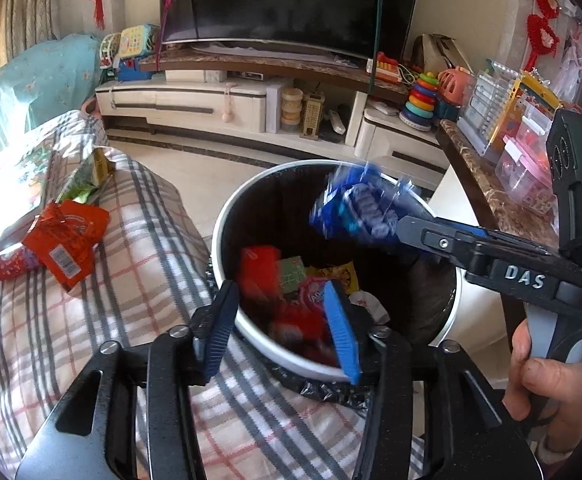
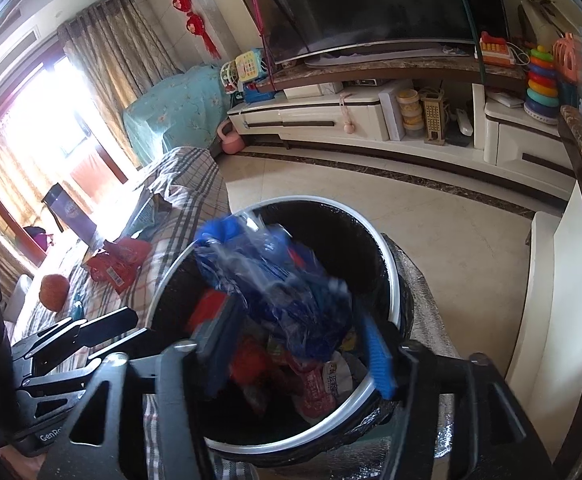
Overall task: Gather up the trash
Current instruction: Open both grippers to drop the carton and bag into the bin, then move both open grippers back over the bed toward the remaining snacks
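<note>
A round trash bin point(image 1: 227, 220) with a black liner stands beside the plaid-covered sofa and holds several wrappers; it also shows in the right wrist view point(image 2: 391, 272). My right gripper point(image 2: 299, 344) is over the bin, and a blurred blue wrapper point(image 2: 275, 276) sits between its spread fingers. In the left wrist view the right gripper point(image 1: 407, 228) reaches in from the right with the blue wrapper point(image 1: 355, 204) at its tip. My left gripper point(image 1: 283, 328) is open and empty at the bin's near rim. A red wrapper point(image 1: 67, 240) lies on the sofa.
A green wrapper point(image 1: 87, 180) and a red round item point(image 1: 9, 266) lie on the sofa point(image 1: 151, 264). A marble-topped counter point(image 1: 487, 196) with plastic boxes stands right of the bin. A TV stand point(image 1: 195, 104) with toys is across the floor.
</note>
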A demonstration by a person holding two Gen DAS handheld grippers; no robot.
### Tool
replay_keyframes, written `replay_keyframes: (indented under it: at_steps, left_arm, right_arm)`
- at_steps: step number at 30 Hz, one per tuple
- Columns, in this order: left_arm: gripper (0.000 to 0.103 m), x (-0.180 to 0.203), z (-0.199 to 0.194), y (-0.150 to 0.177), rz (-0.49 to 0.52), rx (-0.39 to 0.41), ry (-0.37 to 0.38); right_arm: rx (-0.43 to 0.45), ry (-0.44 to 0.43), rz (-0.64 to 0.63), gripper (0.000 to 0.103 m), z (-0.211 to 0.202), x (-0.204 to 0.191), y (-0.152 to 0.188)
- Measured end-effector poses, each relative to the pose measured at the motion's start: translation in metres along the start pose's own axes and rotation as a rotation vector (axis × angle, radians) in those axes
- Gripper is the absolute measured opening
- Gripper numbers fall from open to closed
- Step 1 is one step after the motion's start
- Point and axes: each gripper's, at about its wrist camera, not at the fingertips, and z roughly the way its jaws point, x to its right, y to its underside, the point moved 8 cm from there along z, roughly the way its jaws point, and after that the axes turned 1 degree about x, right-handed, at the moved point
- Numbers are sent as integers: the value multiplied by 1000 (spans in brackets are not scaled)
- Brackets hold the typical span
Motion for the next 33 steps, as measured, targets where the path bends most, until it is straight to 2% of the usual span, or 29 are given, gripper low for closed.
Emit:
replay_keyframes:
  at_steps: [4, 6, 8, 11, 15, 18, 33]
  left_arm:
    - [53, -10, -9, 9, -22, 7, -6]
    - [58, -16, -14, 15, -44, 9, -12]
    - [59, -25, -19, 23, -68, 8, -16]
    - [63, -39, -27, 36, -109, 5, -28]
    - [71, -63, -43, 53, -178, 13, -49]
    - [74, -84, -56, 65, -232, 25, -70]
    - [79, -179, -103, 119, -429, 48, -199]
  right_arm:
    - [10, -12, 9, 73, -4, -3, 1]
    - [13, -23, 13, 79, -7, -7, 3]
    - [18, -32, 12, 82, -9, -13, 7]
    - [29, -45, -1, 91, -13, -26, 13]
    - [47, -70, -30, 96, -19, -50, 22]
    - [49, -89, -51, 98, -20, -69, 30]
    - [48, -165, -156, 98, -2, -157, 57]
